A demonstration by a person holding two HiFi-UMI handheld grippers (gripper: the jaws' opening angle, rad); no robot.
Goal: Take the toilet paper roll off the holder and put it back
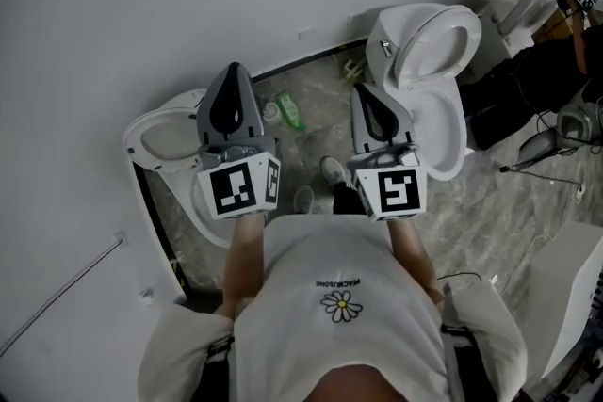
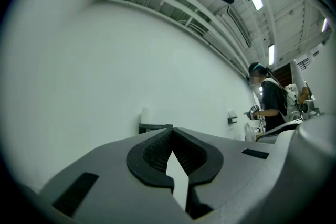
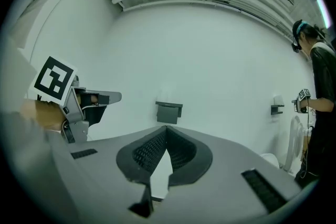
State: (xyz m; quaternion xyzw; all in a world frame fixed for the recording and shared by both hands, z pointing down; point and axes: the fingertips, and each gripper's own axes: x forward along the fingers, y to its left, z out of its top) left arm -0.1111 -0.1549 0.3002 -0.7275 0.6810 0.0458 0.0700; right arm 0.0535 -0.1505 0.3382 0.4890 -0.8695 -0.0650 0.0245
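— while both tools pointed at the white wall, where was the toilet paper roll (image 2: pixel 145 114)?
— well ahead of them, up on that wall. it showed as a small pale cylinder at the top left of the dark holder (image 3: pixel 169 112), apparently standing on it. it was too small to tell how it was seated. neither tool was near it.
— and the tools themselves?
— the left tool (image 2: pixel 172 132) had its jaws drawn together, tips meeting, with nothing between the ribbed pads. the right tool (image 3: pixel 166 129) was the same: fully closed and empty. so i judged that no part of the task was done yet, and the jaws would have to part before any grasp.
— how did you expect the roll to handle?
— light and soft, i reckoned. paper wound on a hollow core would dent under a hard squeeze, and a loose tail could unwind or tear. it shouldn't have been slippery against those ribbed pads.
— where would you have taken hold?
— across the round body, near the middle, with a gentle pinch, lifting it clear of the holder rather than dragging it. one tool looked enough. the toilet (image 1: pixel 443 122) off to the right stood well apart from the holder.
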